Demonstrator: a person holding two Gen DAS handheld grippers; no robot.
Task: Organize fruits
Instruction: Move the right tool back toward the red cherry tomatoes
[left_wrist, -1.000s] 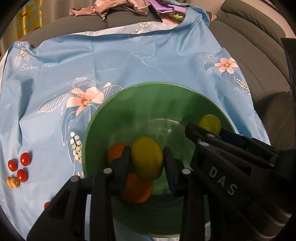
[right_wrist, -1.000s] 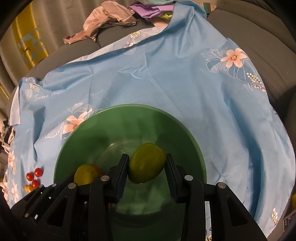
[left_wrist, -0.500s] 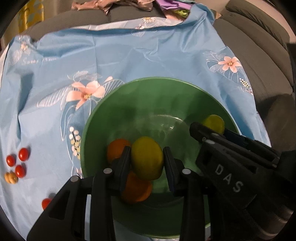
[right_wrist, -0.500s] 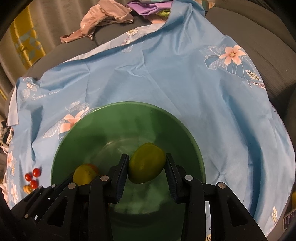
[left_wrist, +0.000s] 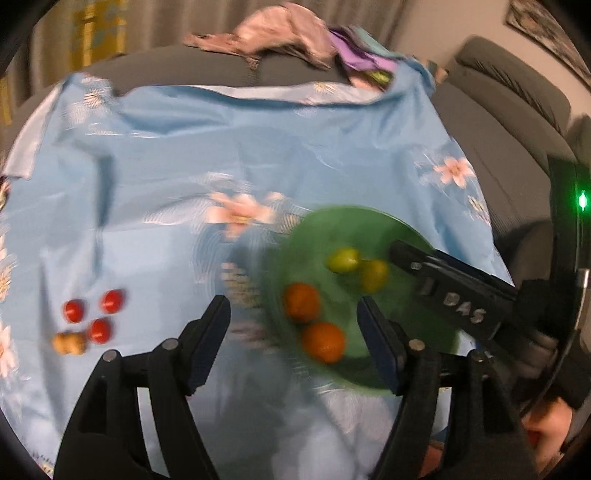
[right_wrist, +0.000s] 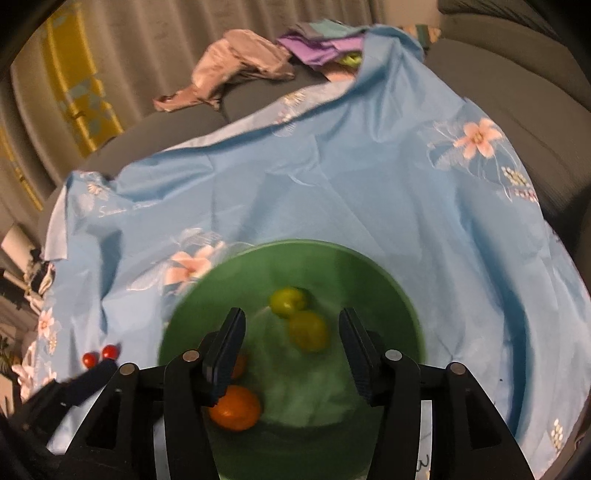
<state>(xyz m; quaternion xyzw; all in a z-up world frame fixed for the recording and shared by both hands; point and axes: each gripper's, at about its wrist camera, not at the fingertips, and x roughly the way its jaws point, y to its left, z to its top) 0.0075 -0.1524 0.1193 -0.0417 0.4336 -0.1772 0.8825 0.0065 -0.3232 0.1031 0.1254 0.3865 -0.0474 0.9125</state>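
Note:
A green bowl (left_wrist: 347, 225) (right_wrist: 369, 269) stands on the blue flowered cloth (left_wrist: 221, 155). In it lie two yellow-green fruits (left_wrist: 343, 259) (left_wrist: 373, 275) (right_wrist: 287, 301) (right_wrist: 308, 329) and two oranges (left_wrist: 301, 302) (left_wrist: 323, 341) (right_wrist: 234, 407). My left gripper (left_wrist: 293, 332) is open and empty, raised above the bowl's left edge. My right gripper (right_wrist: 291, 350) is open and empty above the bowl; it shows at the right in the left wrist view (left_wrist: 447, 291). Three red cherry tomatoes (left_wrist: 92, 312) (right_wrist: 99, 354) and a small tan fruit (left_wrist: 70, 342) lie on the cloth at the left.
The cloth covers a grey sofa (left_wrist: 509, 122). Crumpled clothes (left_wrist: 280, 40) (right_wrist: 240, 70) lie at the back. A curtain (right_wrist: 74, 81) hangs behind.
Both grippers opened and let their yellow-green fruits fall into the bowl. Both pulled up and back; the left one swung left, so the bowl now sits to its right.

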